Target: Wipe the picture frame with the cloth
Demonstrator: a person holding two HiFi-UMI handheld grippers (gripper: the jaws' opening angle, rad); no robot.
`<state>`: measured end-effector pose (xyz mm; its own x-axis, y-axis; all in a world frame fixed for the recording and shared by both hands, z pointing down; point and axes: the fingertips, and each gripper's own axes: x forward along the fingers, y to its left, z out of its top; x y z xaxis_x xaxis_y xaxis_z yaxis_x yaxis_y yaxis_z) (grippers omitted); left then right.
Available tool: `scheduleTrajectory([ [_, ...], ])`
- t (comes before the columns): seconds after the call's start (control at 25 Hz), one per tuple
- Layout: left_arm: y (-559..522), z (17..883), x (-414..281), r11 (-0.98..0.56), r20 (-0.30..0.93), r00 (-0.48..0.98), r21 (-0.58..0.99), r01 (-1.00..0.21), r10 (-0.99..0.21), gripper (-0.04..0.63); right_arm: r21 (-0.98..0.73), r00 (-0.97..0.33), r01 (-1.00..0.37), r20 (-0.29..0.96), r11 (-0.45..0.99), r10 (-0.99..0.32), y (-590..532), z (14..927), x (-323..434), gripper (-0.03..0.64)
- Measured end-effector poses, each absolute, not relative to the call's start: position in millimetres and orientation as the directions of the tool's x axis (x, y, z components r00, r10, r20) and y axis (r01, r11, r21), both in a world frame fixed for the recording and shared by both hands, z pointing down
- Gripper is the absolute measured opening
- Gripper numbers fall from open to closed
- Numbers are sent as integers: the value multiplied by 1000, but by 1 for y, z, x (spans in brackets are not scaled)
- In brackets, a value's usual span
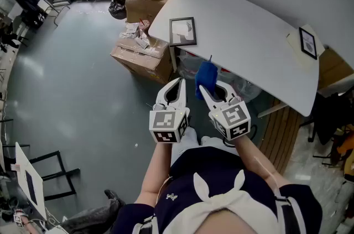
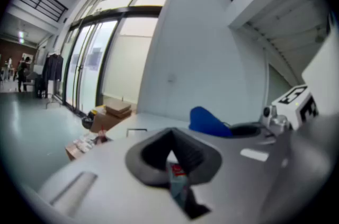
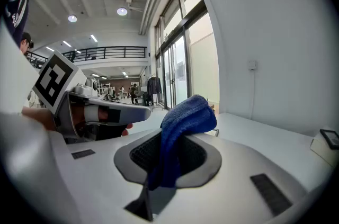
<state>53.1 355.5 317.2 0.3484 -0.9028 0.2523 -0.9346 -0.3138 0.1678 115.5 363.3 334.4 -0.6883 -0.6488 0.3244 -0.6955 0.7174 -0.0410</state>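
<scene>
Table (image 1: pixel 249 34), frame (image 1: pixel 182 31) near edge, right gripper (image 1: pixel 213 90) clamping cloth (image 1: pixel 206 78)

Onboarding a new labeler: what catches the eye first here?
The blue cloth clamped in the right hand-held gripper, at the white table's near edge. Then the black frame lying flat by the table's left end, and a second frame at its right end.

head view: from above, steeply down on left gripper (image 1: pixel 177 82) and right gripper (image 1: pixel 201 89), tabletop (image 1: pixel 249 34) ahead of them | gripper views: close, along own jaws, each catching the other gripper beside it | shared: cloth (image 3: pixel 183 122), tabletop
</scene>
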Motion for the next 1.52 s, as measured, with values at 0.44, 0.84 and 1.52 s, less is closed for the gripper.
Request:
scheduleTrajectory([
  [0.44, 314, 326, 17, -327, 259, 364, 178, -928, -895, 3, -37, -633, -747, 345, 664, -693, 316, 343, 89, 66],
  [0.84, 280, 337, -16, -377, 264, 413, 177, -909, -871, 3, -24, -574, -797, 346, 604, -743, 286, 352, 64, 66],
  [1.52, 237, 370, -30, -402, 319, 452, 213, -891, -833, 3, -29, -540, -813, 414, 582, -733, 249, 380, 55, 66],
])
